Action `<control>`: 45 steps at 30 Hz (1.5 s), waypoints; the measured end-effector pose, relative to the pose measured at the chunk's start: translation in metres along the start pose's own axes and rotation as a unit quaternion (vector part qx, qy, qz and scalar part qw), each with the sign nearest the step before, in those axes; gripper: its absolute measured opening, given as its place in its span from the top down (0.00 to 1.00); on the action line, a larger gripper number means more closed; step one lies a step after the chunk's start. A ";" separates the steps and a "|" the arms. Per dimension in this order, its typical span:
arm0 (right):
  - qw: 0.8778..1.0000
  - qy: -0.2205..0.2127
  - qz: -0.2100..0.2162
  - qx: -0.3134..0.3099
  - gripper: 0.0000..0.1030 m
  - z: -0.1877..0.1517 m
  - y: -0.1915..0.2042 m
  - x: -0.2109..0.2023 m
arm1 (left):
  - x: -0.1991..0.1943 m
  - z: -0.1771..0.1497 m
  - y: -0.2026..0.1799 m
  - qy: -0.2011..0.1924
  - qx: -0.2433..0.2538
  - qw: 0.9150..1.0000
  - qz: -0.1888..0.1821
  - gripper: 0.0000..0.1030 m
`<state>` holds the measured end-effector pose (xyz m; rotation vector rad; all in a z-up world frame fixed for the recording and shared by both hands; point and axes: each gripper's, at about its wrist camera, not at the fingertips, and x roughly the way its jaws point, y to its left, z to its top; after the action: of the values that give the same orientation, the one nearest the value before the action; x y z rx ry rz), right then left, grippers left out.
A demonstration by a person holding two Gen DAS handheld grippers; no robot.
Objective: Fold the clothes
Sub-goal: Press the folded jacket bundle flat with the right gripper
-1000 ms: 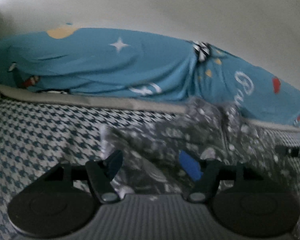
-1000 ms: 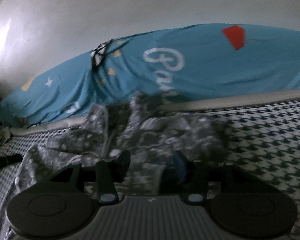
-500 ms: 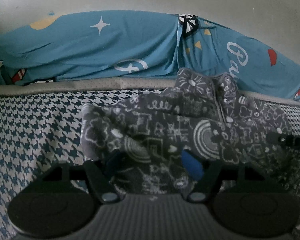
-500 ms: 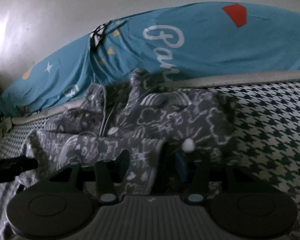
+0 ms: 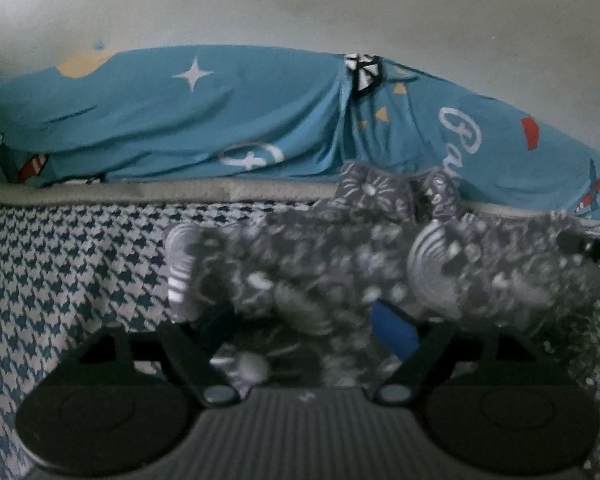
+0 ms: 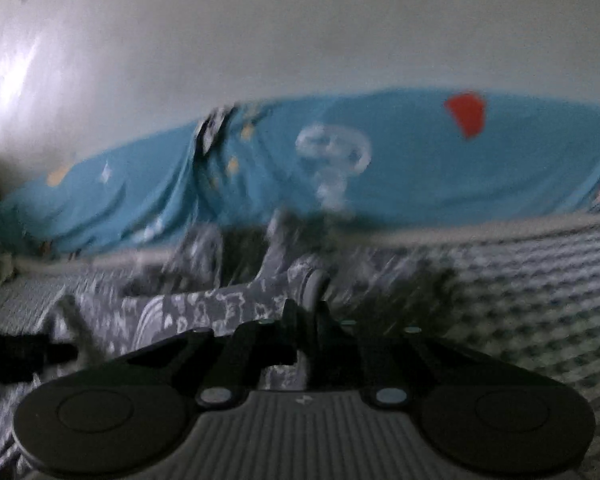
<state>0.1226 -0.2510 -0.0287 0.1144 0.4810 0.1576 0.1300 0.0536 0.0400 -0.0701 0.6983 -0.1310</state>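
A blue printed sheet (image 5: pixel 204 128) lies behind the houndstooth cover (image 5: pixel 60 272).

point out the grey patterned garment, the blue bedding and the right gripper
grey patterned garment (image 5: pixel 340 264): left wrist view, middle of the crumpled body.
blue bedding (image 5: pixel 204 128): left wrist view, bare stretch below the white star.
right gripper (image 6: pixel 306 316): right wrist view, between the closed fingertips, pinching garment fabric.

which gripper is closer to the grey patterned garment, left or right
Right. The right gripper is pinched shut on the grey patterned garment; the left gripper has cloth between its opening jaws, not gripped.
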 end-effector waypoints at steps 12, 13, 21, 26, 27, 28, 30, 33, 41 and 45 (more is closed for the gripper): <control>0.993 0.097 -0.072 0.010 0.88 -0.023 -0.024 0.032 | -0.004 -0.011 -0.021 -0.015 0.040 0.999 -0.028 0.12; 0.993 0.096 -0.071 0.016 0.88 -0.022 -0.025 0.031 | -0.004 -0.012 -0.021 -0.015 0.041 0.999 -0.024 0.12; 0.994 0.075 -0.060 0.047 0.77 -0.010 -0.037 0.017 | -0.007 -0.010 -0.013 -0.036 0.031 0.999 0.002 0.12; 0.994 0.070 -0.062 0.060 0.63 -0.009 -0.050 0.010 | -0.008 -0.011 -0.014 -0.045 0.042 0.998 0.017 0.12; 0.994 0.071 -0.059 0.065 0.60 -0.010 -0.052 0.009 | -0.008 -0.011 -0.014 -0.045 0.043 0.998 0.020 0.12; 0.994 0.072 -0.054 0.067 0.58 -0.011 -0.054 0.008 | -0.008 -0.011 -0.014 -0.045 0.043 0.998 0.021 0.12; 0.994 0.074 -0.043 0.068 0.50 -0.012 -0.056 0.006 | -0.007 -0.011 -0.015 -0.044 0.045 0.998 0.022 0.12; 0.994 0.078 -0.027 0.065 0.35 -0.015 -0.056 0.006 | -0.003 -0.012 -0.016 -0.032 0.047 0.998 0.023 0.12; 0.992 0.104 -0.037 0.067 0.30 -0.027 -0.062 0.016 | 0.009 -0.019 -0.016 -0.005 0.058 0.998 0.027 0.09; 0.988 0.115 -0.036 0.092 0.28 -0.034 -0.068 0.021 | 0.018 -0.022 -0.019 0.009 0.070 0.997 0.040 0.08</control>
<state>0.1337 -0.3114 -0.0782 0.2603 0.7287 0.0545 0.1273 0.0317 0.0139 0.0929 0.7065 -0.1024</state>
